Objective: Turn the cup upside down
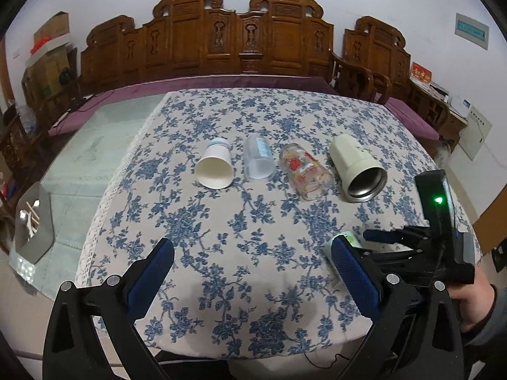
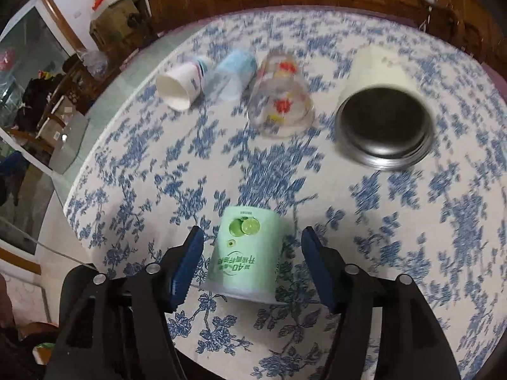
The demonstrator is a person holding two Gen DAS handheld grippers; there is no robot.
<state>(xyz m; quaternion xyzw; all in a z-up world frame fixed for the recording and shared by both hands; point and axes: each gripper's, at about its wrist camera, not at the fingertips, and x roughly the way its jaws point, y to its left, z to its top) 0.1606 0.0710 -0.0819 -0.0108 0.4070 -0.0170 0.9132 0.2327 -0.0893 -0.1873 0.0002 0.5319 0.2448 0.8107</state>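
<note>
1. Left wrist view: our left gripper [image 1: 252, 264] hangs over the near part of the floral tablecloth [image 1: 253, 221], its blue pads spread wide with nothing between them.
2. Same view: four cups lie on their sides in a row across the cloth's middle, mouths toward us. From left to right they are a paper cup [image 1: 214, 167], a clear plastic cup [image 1: 258, 158], a printed glass [image 1: 304, 171] and a cream steel cup [image 1: 358, 167].
3. Same view: at the right, our right gripper [image 1: 364, 240] reaches in low over the cloth. A sliver of the green cup [image 1: 348, 238] shows just behind our left gripper's right pad.
4. Same view: carved wooden furniture [image 1: 240, 34] stands behind the table.
5. Right wrist view: the right gripper [image 2: 250, 262] is released, its jaws parted on either side of the green cup [image 2: 247, 253]. We see a gap at each pad, so neither touches it.
6. Same view: the green cup stands mouth down on the tablecloth [image 2: 412, 237] near the close edge, its lime label reading upside down.
7. Same view: beyond it lie the paper cup [image 2: 179, 87], plastic cup [image 2: 234, 76], glass [image 2: 280, 98] and steel cup [image 2: 380, 117]. All are somewhat blurred.
</note>
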